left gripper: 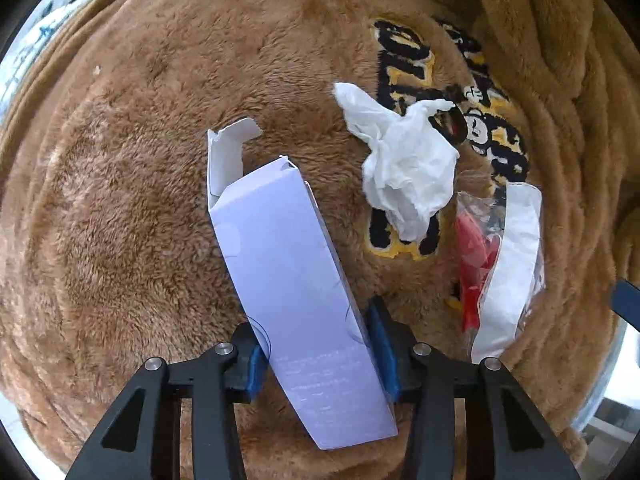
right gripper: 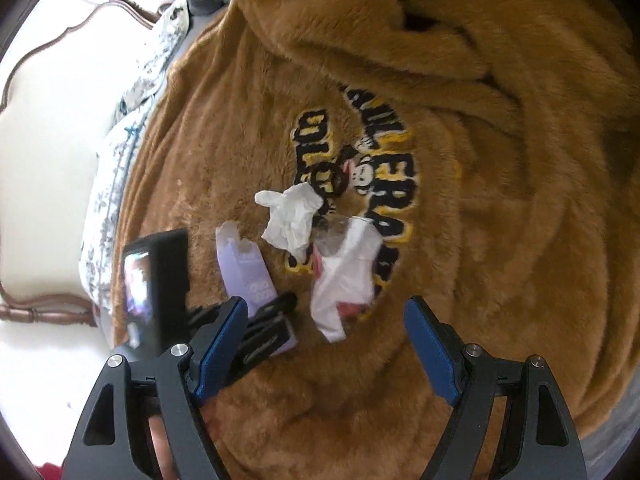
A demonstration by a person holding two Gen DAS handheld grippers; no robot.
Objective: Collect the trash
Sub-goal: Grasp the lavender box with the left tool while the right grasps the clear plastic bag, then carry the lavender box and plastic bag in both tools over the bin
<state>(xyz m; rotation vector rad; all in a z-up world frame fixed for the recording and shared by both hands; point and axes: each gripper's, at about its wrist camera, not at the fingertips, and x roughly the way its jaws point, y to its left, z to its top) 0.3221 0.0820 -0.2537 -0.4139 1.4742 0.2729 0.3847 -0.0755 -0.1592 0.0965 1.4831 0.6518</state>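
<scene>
left fingers [left gripper: 320, 356] pinching white carton [left gripper: 288, 264] across its width, long axis running away; right fingers [right gripper: 328, 344] spread just short of plastic wrapper [right gripper: 344, 280] on brown blanket [right gripper: 500, 240].

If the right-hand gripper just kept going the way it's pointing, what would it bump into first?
Most likely the white plastic wrapper lying on the brown fleece blanket; the right gripper stands open and empty, aimed roughly at it.
</scene>
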